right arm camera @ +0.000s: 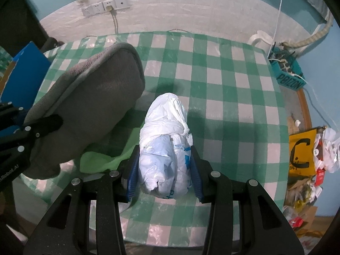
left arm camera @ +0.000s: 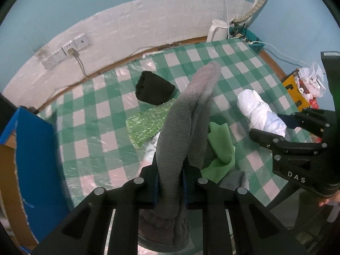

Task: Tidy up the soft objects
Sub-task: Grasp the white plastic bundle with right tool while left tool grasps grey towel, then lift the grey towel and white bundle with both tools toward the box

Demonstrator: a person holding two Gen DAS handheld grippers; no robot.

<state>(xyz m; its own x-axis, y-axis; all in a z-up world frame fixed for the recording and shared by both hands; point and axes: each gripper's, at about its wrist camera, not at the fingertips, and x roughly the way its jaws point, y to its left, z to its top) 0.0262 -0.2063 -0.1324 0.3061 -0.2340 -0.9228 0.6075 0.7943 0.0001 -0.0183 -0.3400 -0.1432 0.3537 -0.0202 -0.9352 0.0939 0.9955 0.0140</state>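
My left gripper (left arm camera: pixel 170 178) is shut on a grey fleece cloth (left arm camera: pixel 187 114) and holds it above the green checked table (left arm camera: pixel 102 127); the cloth also shows at the left of the right wrist view (right arm camera: pixel 91 106). My right gripper (right arm camera: pixel 163 170) is shut on a white plastic bundle (right arm camera: pixel 163 136) that rests on the table (right arm camera: pixel 233 97); the bundle and gripper show at the right of the left wrist view (left arm camera: pixel 261 112). A light green cloth (left arm camera: pixel 221 146) lies under the grey one. A black folded cloth (left arm camera: pixel 153 91) and a glittery green cloth (left arm camera: pixel 146 123) lie farther back.
A blue box (left arm camera: pixel 36 165) stands at the table's left edge. A white kettle (left arm camera: pixel 216 29) and a teal basket of cables (right arm camera: pixel 286 70) stand at the far right corner. A yellow box with plastic bags (right arm camera: pixel 301 150) sits beyond the right edge.
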